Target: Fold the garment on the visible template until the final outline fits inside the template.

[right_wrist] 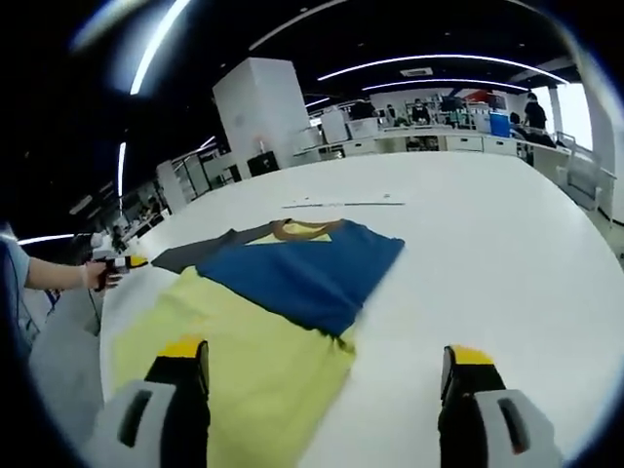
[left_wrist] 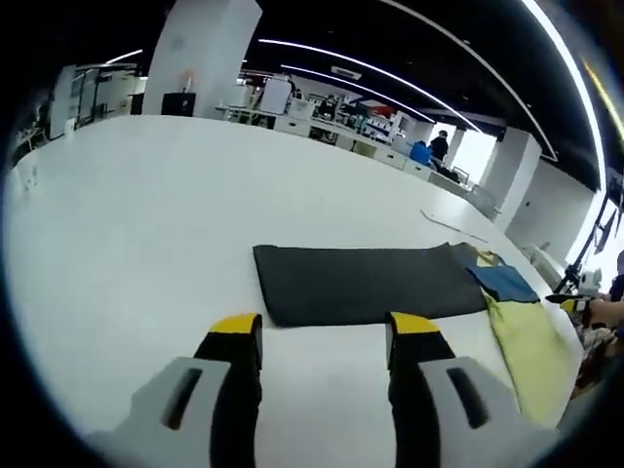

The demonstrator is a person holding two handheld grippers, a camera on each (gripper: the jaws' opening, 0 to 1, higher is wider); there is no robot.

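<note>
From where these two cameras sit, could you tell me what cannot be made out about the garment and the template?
- Garment: near hem, right gripper view, cut off behind the right gripper.
- Dark template: far end, left gripper view, covered by the garment; in the right gripper view just a sliver shows.
- Garment's far side: left gripper view, cut by the edge.

Dark ceiling with strip lights (left_wrist: pixel 390 73), white pillar (right_wrist: pixel 258 107), distant desks (left_wrist: pixel 331 132)
</note>
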